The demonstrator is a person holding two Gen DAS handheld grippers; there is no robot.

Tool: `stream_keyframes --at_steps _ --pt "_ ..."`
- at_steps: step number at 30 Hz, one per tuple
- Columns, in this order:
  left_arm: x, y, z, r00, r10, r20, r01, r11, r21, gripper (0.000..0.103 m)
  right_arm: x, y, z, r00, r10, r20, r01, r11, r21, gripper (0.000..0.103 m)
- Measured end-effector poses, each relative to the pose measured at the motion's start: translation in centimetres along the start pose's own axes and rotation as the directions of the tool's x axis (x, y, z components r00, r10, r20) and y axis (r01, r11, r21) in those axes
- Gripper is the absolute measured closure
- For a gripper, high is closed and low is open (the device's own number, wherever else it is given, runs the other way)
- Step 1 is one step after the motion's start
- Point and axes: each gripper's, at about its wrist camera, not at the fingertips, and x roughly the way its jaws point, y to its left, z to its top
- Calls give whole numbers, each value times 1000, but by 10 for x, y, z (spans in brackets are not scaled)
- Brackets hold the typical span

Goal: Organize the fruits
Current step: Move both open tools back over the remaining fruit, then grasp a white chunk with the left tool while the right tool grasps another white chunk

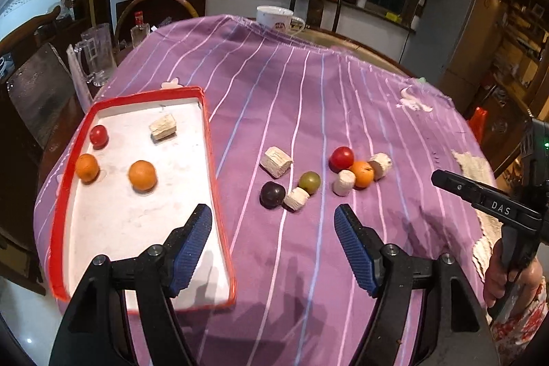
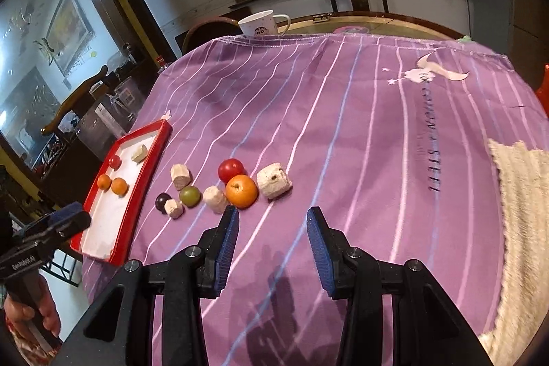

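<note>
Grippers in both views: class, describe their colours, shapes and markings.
Both are black plastic. The left gripper and the right gripper have blue ribbed pads, silver screws and a pistol handle; white lettering marks their sides. A floral sleeve shows.

tray (image 1: 58, 222) left w/ 4 items in it, loose fruit cluster (image 1: 310, 181) to its right on cloth (image 1: 308, 98)

Both cameras sit just behind their own fingers, looking down and forward across the purple striped cloth (image 1: 308, 98). The left view stands near the red tray (image 1: 58, 215); the right view looks from farther right. Both share the tray (image 2: 137, 180), the scattered fruit and the white mug (image 2: 260, 23).
</note>
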Motion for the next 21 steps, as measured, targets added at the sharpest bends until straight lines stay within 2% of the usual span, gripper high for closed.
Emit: stream_keyframes --at_steps 5,12,15,17,21 --pt "41 2 27 999 -1 -40 1 1000 -7 30 33 -4 11 1000 32 1 -32 999 23 58" --pt "71 12 83 999 -33 -14 32 999 -36 30 57 0 35 995 36 89 -32 999 -39 58" --pt "85 17 93 999 -48 -19 47 998 -43 30 59 -5 40 991 54 122 -49 998 -47 58" --pt "96 17 96 998 -65 -22 65 998 -19 30 63 -11 40 990 77 114 -73 997 -40 58" --pt "117 19 94 993 -97 -61 97 995 -14 30 78 -17 38 993 112 43 -111 994 -17 58"
